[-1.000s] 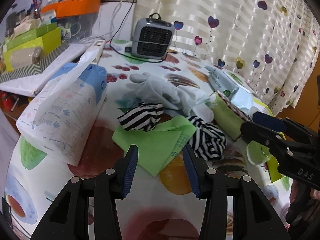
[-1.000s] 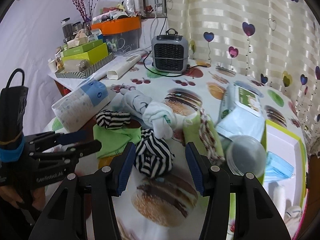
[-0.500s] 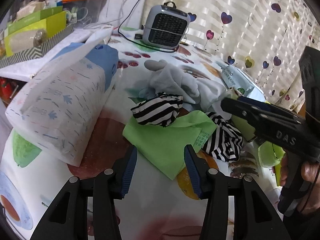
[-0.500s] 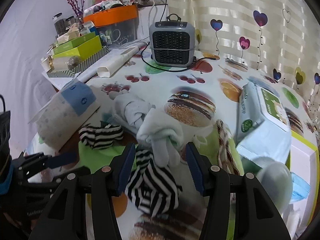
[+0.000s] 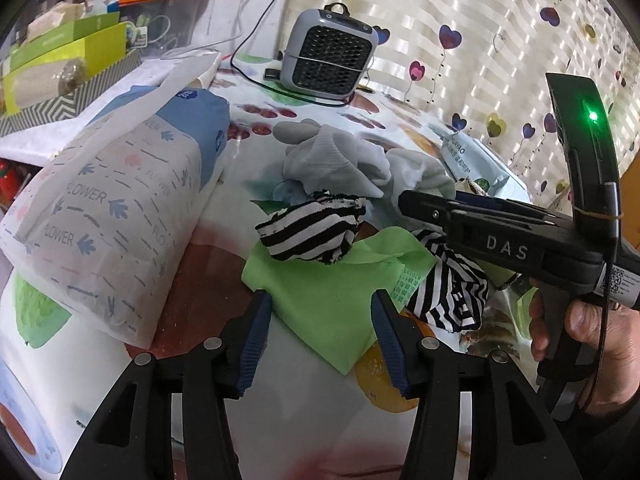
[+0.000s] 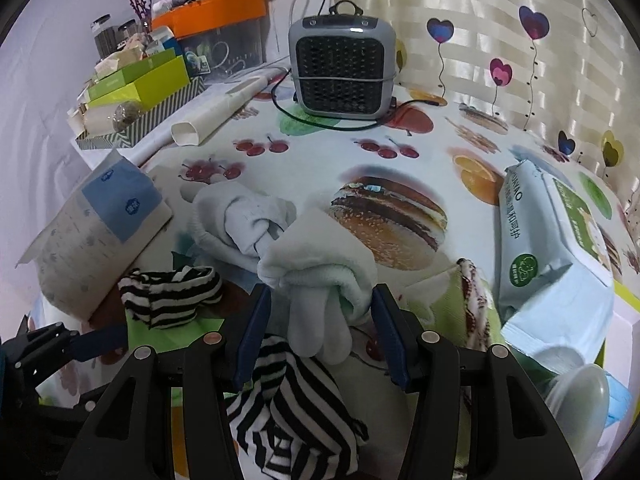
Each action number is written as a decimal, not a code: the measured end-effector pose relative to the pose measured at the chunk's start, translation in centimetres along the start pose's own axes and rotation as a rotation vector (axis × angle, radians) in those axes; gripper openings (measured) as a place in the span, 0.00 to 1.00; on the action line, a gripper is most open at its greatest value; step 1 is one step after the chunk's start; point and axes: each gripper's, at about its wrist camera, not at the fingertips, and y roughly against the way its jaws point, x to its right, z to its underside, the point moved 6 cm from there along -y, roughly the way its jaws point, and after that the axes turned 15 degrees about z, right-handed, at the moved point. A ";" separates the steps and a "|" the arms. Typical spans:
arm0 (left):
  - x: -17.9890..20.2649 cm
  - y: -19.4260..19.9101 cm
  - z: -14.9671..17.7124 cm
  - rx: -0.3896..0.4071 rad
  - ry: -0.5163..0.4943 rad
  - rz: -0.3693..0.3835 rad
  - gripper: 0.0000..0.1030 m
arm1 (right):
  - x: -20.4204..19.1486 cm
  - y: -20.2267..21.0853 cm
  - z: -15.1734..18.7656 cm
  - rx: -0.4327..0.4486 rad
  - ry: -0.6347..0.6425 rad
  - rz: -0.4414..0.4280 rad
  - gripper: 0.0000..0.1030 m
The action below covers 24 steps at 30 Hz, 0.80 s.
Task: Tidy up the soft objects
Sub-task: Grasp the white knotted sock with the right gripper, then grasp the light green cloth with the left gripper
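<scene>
A pile of soft things lies on the fruit-print tablecloth. A white rolled sock bundle (image 6: pixel 320 276) lies between the open fingers of my right gripper (image 6: pixel 320 320). A second pale grey bundle (image 6: pixel 244 220) sits behind it to the left. A striped black-and-white sock (image 6: pixel 172 296) lies left, and another striped one (image 6: pixel 292 416) lies under my right gripper. My left gripper (image 5: pixel 320 332) is open over a green cloth (image 5: pixel 328 296). The striped socks (image 5: pixel 312 232) (image 5: pixel 452 296) and grey bundle (image 5: pixel 336 160) also show there. The right gripper's body (image 5: pixel 504 236) reaches in from the right.
A tissue pack (image 5: pixel 108 216) lies at left. A grey heater (image 6: pixel 342 70) with a cable stands at the back. A wet-wipes pack (image 6: pixel 556 248) and a plastic lid (image 6: pixel 576 396) lie right. Boxes (image 6: pixel 136 88) crowd the far left. A curtain hangs behind.
My right gripper has moved forward over the striped sock until the white bundle sits between its fingers. My left gripper has edged forward toward the green cloth.
</scene>
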 end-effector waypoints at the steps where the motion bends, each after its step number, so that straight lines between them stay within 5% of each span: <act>1: 0.0 0.0 0.0 0.001 0.001 0.000 0.50 | 0.0 0.0 -0.1 0.001 -0.004 -0.009 0.51; 3: -0.1 0.1 0.0 0.002 0.001 0.001 0.50 | -0.3 0.1 -0.2 0.010 0.005 -0.016 0.50; 6: -0.1 0.1 -0.1 0.006 0.004 0.001 0.50 | -0.7 0.5 -0.2 0.025 0.016 -0.028 0.28; 16: -0.2 -0.6 -0.7 0.041 -0.030 -0.079 0.48 | -0.2 2.7 -0.1 0.093 0.001 -0.026 0.25; 20: -0.4 -0.8 -0.8 0.034 -0.031 -0.114 0.12 | 0.1 3.3 0.3 0.103 -0.015 -0.040 0.25; 24: -0.8 -0.5 -0.6 0.027 -0.019 -0.105 0.05 | 0.1 4.1 0.6 0.117 -0.020 -0.050 0.25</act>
